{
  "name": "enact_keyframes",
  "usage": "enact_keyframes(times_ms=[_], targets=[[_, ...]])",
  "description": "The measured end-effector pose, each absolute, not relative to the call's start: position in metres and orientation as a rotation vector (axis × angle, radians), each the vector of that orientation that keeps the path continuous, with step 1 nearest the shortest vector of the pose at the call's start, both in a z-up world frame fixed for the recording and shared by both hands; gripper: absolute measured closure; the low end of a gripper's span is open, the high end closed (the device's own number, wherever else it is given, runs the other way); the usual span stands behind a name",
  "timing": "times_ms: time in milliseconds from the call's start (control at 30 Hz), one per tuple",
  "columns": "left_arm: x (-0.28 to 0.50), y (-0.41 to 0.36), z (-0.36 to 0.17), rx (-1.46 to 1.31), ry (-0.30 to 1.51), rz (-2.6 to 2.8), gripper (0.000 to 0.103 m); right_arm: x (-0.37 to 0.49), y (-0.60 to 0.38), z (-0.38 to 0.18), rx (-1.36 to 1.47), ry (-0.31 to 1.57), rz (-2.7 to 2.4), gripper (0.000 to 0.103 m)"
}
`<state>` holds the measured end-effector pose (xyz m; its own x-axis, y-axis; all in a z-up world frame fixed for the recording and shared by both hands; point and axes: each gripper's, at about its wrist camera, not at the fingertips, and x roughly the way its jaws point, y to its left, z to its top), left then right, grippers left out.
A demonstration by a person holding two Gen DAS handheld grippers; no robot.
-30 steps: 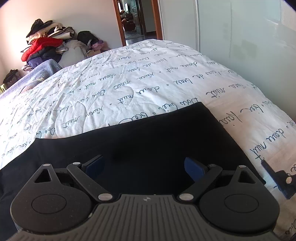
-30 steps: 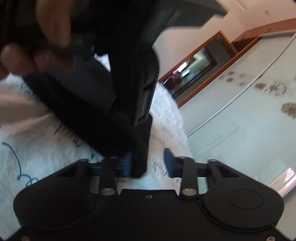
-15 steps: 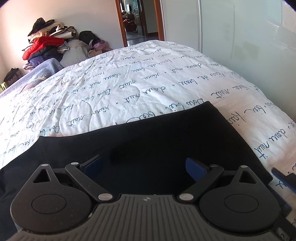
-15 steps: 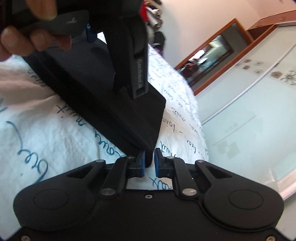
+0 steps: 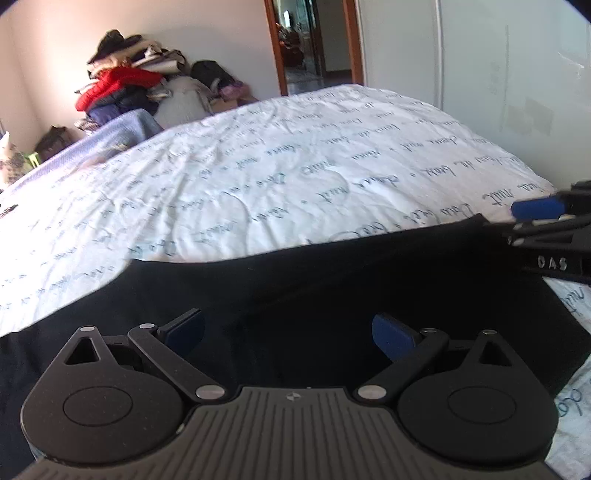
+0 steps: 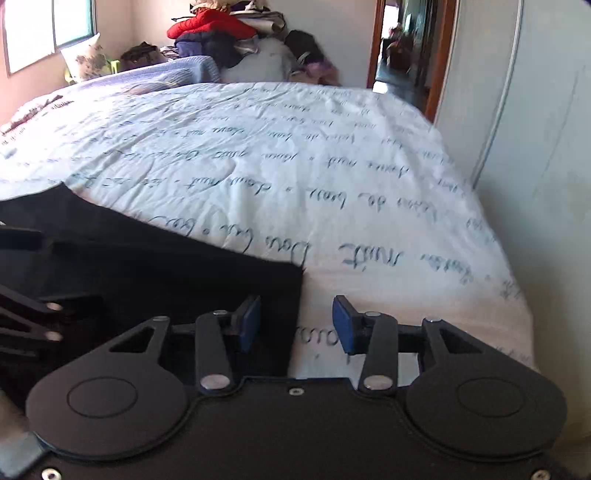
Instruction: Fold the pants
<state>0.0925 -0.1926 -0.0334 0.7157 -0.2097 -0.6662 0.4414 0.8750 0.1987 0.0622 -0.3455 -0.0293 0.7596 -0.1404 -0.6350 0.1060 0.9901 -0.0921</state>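
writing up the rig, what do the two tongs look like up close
Both the left tongs and right tongs are matte black with blue pads on the fingers, round disc housings and silver pivot screws. The left body is grey and ribbed. White letters "DAS" mark the right one's side.

Bright daylight from window (image 6: 44,29) (upper left); motion blur, fisheye edge bending, dark corners.

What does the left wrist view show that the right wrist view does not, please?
Only the left wrist view shows the open left gripper over the middle of the black pants, with the right gripper entering from the side. Only the right wrist view shows the window, the pillow and the pants' corner. Both share the lettered bedspread, the clothes pile and the doorway.
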Motion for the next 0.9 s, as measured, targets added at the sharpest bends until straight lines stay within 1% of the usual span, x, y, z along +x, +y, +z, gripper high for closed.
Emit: enact_keyframes(times_ms=[100,133,200,333,400,533,567,633,667,700,800,900], targets=[[0.101,-0.162,-0.030,0.318,0.671,-0.268,0.004,0.091,-0.318,-0.001,-0.008,0.586,0.049,0.058],[0.105,-0.149,-0.030,0.291,0.684,-0.252,0.004,0.108,-0.306,0.008,0.013,0.578,0.147,0.057],[0.115,-0.126,-0.031,0.245,0.712,-0.224,0.004,0.142,-0.287,0.011,0.049,0.588,0.290,0.057],[0.134,-0.087,-0.032,0.222,0.732,-0.162,0.004,0.218,-0.252,-0.013,0.081,0.693,0.502,0.057],[0.142,-0.074,-0.034,0.221,0.747,-0.140,0.004,0.249,-0.242,-0.031,0.147,0.769,0.573,0.057],[0.151,-0.054,-0.033,0.191,0.746,-0.121,0.004,0.280,-0.230,-0.059,0.219,0.878,0.648,0.058],[0.154,-0.051,-0.034,0.183,0.752,-0.118,0.004,0.281,-0.228,-0.064,0.211,0.892,0.653,0.060],[0.157,-0.045,-0.038,0.157,0.776,-0.120,0.004,0.279,-0.225,-0.067,0.184,0.891,0.638,0.079],[0.158,-0.042,-0.040,0.138,0.786,-0.126,0.004,0.280,-0.224,-0.067,0.187,0.887,0.638,0.084],[0.159,-0.040,-0.041,0.123,0.792,-0.131,0.003,0.279,-0.225,-0.066,0.191,0.877,0.625,0.094],[0.158,-0.039,-0.042,0.121,0.788,-0.133,0.003,0.279,-0.225,-0.063,0.202,0.853,0.597,0.098],[0.157,-0.042,-0.044,0.138,0.784,-0.127,0.002,0.281,-0.212,-0.064,0.126,0.830,0.557,0.101]])
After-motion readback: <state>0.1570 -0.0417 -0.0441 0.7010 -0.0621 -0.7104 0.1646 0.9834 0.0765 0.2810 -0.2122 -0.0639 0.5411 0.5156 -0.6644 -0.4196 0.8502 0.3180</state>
